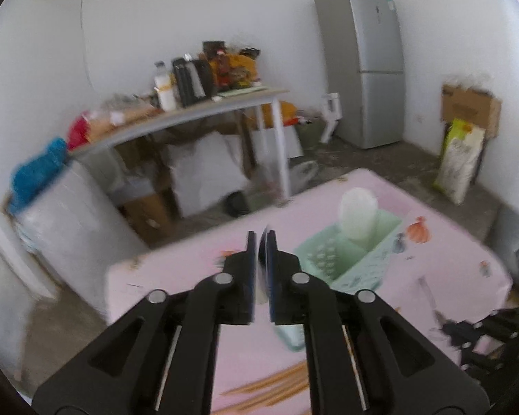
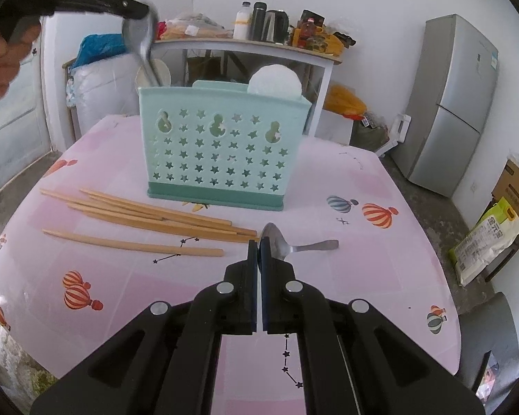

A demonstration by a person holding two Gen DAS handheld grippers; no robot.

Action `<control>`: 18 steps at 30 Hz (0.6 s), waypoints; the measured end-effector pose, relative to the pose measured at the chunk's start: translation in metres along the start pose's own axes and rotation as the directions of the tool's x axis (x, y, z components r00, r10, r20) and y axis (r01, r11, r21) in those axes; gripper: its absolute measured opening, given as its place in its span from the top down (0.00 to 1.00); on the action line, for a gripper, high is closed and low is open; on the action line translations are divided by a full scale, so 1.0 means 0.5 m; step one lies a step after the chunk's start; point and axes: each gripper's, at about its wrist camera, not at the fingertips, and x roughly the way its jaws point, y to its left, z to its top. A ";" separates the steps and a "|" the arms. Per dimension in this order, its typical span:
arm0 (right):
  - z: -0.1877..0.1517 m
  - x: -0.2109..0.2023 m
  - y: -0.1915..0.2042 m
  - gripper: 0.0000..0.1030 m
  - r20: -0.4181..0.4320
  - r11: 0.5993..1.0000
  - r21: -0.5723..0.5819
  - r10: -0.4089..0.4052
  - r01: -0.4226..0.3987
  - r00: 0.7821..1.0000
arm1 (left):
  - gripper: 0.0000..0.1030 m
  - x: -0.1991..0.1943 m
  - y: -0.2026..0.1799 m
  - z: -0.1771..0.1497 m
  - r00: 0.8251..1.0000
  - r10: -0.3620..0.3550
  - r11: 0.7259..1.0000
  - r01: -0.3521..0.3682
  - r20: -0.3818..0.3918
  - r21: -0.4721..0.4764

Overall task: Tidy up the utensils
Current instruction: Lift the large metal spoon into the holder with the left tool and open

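We are sorting utensils into the mint-green holder (image 2: 212, 148), which stands upright near the middle of the pink table (image 2: 380, 276). At its left end a metal spoon (image 2: 143, 39) hangs bowl-up, its handle already down inside the left compartment beside something pale we cannot make out. The left claw (image 2: 140, 8) is at that spoon's top; its wrist view shows the jaws slightly parted with a thin blurred sliver between them, so whether it grips or has let go we cannot tell. To finish this step well, we judge it should let the handle slide fully down inside the wall before lifting clear, without nudging the holder sideways.

A white rounded item (image 2: 275, 81) sits in the right compartment. In front of the holder lie wooden chopsticks (image 2: 155, 216), about seven as far as we can count, since several overlap. One more spoon (image 2: 294, 243) lies flat just beyond the right claw (image 2: 258, 242), whose jaws are pressed together and empty. So we count two spoons, one holder, and roughly seven chopsticks not yet put away.
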 end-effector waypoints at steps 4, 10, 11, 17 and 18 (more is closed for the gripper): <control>0.008 -0.008 -0.016 0.98 0.009 1.000 0.028 0.001 -0.001 1.000 | 0.67 -0.012 0.009 -0.007 0.999 -0.027 0.999 0.029 0.044 -0.042; 0.032 -0.030 -0.058 0.98 0.039 0.992 0.115 0.040 -0.044 0.998 | 0.63 -0.027 0.026 -0.035 0.998 -0.020 0.995 0.026 0.065 -0.099; 0.037 -0.036 -0.069 0.98 0.047 0.990 0.134 0.048 -0.054 0.998 | 0.62 -0.028 0.028 -0.042 0.998 -0.022 0.993 0.029 0.064 -0.112; 0.076 -0.077 -0.154 0.98 0.109 0.956 0.262 0.105 -0.131 0.988 | 0.60 -0.024 0.051 -0.106 1.000 -0.021 0.982 0.025 0.023 -0.186; 0.087 -0.087 -0.172 0.98 0.130 0.946 0.286 0.120 -0.153 0.984 | 0.60 -0.022 0.055 -0.119 1.000 -0.022 0.980 0.024 0.011 -0.199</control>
